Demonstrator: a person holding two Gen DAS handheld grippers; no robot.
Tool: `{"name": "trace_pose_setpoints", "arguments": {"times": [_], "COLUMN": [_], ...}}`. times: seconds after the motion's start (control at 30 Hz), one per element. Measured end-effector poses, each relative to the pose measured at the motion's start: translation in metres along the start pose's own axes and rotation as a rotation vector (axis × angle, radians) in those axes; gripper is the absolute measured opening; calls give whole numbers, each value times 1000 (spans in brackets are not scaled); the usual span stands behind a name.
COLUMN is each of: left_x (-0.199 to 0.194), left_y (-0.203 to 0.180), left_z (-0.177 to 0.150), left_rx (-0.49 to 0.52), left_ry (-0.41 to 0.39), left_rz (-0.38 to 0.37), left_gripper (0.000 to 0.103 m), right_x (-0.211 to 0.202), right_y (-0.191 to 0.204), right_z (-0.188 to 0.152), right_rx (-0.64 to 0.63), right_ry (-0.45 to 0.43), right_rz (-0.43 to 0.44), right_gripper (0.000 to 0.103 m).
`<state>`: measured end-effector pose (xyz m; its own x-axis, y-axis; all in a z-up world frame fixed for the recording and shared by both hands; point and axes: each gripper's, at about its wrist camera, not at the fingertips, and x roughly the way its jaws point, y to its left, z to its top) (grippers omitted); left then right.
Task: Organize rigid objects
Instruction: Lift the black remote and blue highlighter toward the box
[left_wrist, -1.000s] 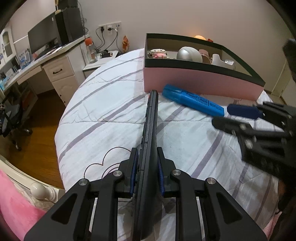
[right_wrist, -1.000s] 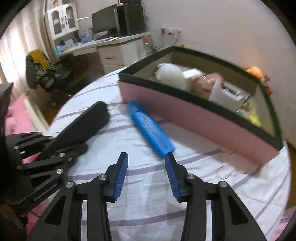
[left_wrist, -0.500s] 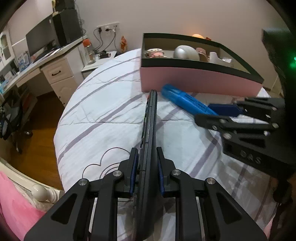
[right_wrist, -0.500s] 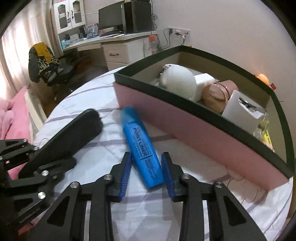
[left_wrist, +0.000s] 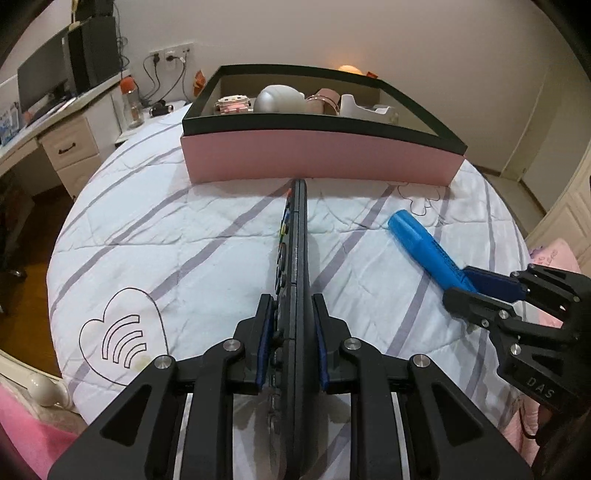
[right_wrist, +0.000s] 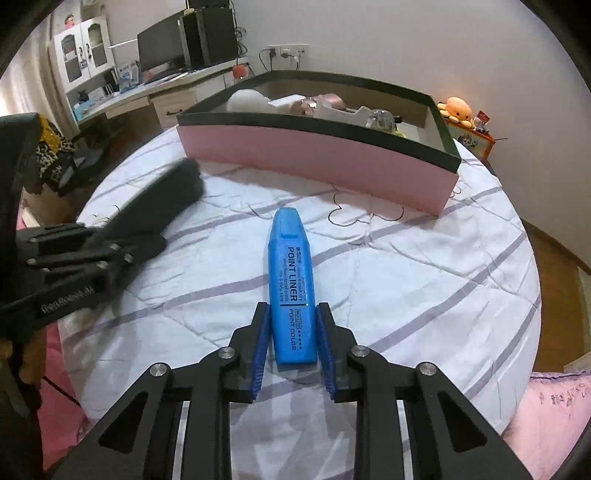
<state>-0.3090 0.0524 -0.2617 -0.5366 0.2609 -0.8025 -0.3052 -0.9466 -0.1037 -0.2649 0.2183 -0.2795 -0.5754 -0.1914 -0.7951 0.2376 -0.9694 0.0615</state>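
Observation:
My left gripper (left_wrist: 293, 299) is shut on a black remote control (left_wrist: 295, 240), held on edge and reaching toward the pink box (left_wrist: 321, 158). My right gripper (right_wrist: 292, 308) has its jaws closing, with the blue pads pressed on both sides of a blue Point Liner marker (right_wrist: 291, 266). The marker's cap points at the box (right_wrist: 314, 147), and the marker sits well back from the box wall over the bedspread. In the left wrist view the marker (left_wrist: 424, 251) and the right gripper (left_wrist: 476, 291) are at the right. The remote (right_wrist: 166, 195) shows blurred at the left of the right wrist view.
The black-rimmed box holds several items, among them a white rounded object (left_wrist: 277, 98) and a white tape dispenser (left_wrist: 354, 105). A striped white bedspread (left_wrist: 166, 240) covers the round bed. A desk with a monitor (left_wrist: 44, 74) stands left; a pink pillow (right_wrist: 554, 406) lies at the right.
The right gripper closed on the blue marker and drew it back from the box wall. The left gripper with the remote swung across to face the middle of the box.

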Motion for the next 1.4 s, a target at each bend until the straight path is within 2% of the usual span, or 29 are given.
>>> {"name": "trace_pose_setpoints", "arguments": {"times": [0.23,0.3,0.33,0.37,0.43,0.5,0.6,0.67,0.73,0.77,0.8,0.87,1.17,1.33,1.4], "left_x": [1,3,3,5,8,10,10,11,11,11,10,9,-5,-23,-30], "left_y": [4,4,3,3,2,-2,-6,-8,-12,-12,-12,-12,-9,-11,-12], "left_z": [5,9,9,11,13,14,14,14,14,14,14,15,15,20,21], "left_rx": [-19,-19,-17,-13,-19,2,25,45,63,65,60,57,41,43,39], "left_ry": [13,15,14,12,9,3,-3,-12,-17,-20,-21,-20,-44,-91,-100], "left_rz": [-2,-10,-14,-15,-16,-7,0,10,25,30,33,35,46,48,24], "left_gripper": [24,31,37,39,37,27,21,17,17,17,17,17,16,16,16], "right_x": [26,29,29,30,32,37,39,40,41,42,43,40,15,3,-6], "right_y": [-10,-8,-7,-5,-4,-5,-5,-6,-7,-11,-14,-19,-25,-30,-29], "right_z": [24,26,27,29,31,33,34,35,38,40,40,40,35,34,35], "right_rx": [33,33,31,24,8,0,-15,-24,-40,-39,-26,2,86,144,158], "right_ry": [-30,-31,-36,-35,-39,-37,-38,-33,-23,-25,-23,-33,-132,-147,-177], "right_rz": [29,34,39,38,30,23,25,32,54,62,72,98,95,152,167], "right_gripper": [27,31,37,43,46,45,45,42,39,29,27,27,27,27,27]}}
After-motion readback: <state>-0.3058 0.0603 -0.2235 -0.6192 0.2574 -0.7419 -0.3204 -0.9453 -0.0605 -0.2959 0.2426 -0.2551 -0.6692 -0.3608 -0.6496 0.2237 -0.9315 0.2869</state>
